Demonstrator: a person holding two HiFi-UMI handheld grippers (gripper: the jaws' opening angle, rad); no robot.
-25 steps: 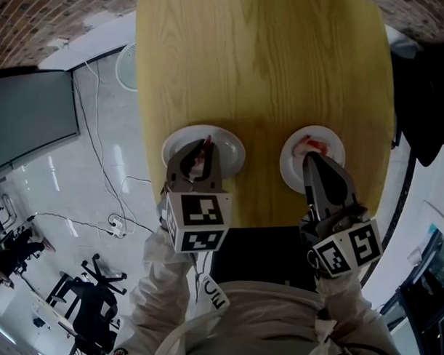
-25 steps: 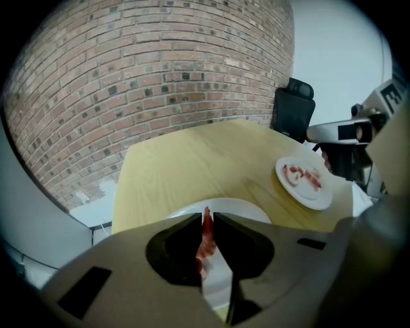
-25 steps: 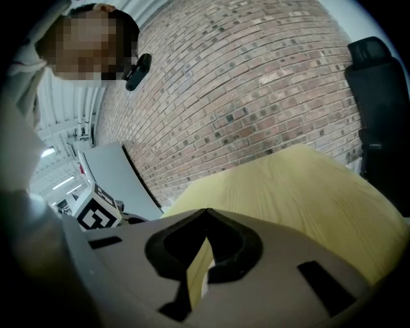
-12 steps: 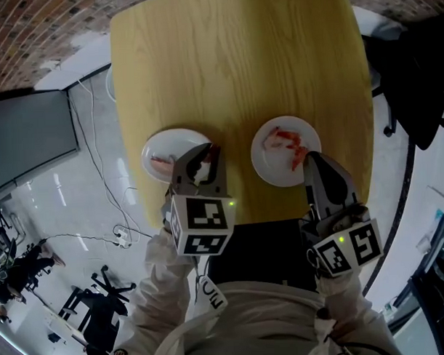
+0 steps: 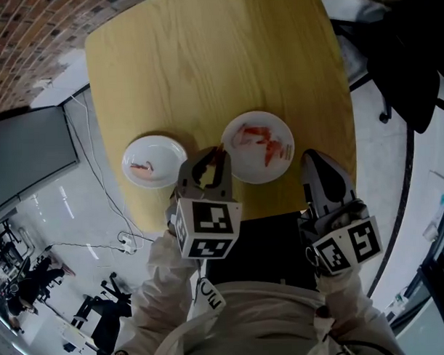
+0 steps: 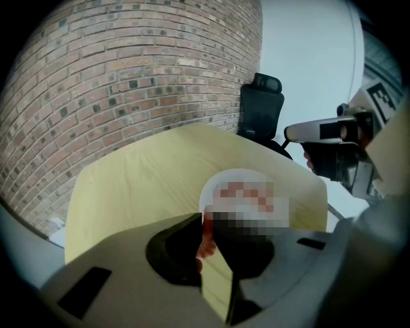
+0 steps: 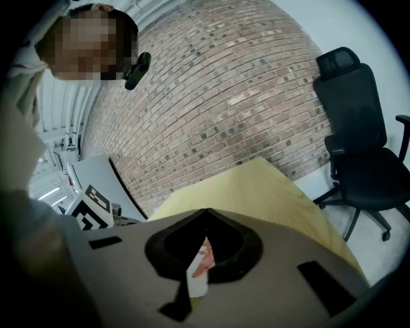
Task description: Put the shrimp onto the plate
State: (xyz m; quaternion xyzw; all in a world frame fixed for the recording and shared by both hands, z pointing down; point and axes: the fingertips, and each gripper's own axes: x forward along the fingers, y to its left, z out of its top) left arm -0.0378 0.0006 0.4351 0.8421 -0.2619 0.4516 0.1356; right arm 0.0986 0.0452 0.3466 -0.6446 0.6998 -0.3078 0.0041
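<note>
Left gripper view — left claw (image 6: 207, 223) pinches a shrimp (image 6: 204, 243); right claw (image 7: 205, 221) seemingly pressed together.

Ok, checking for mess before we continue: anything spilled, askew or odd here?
Nothing stands out. The loose shrimp sit inside the left plate and right plate, none on the table, and the left claw pinches one shrimp.
</note>
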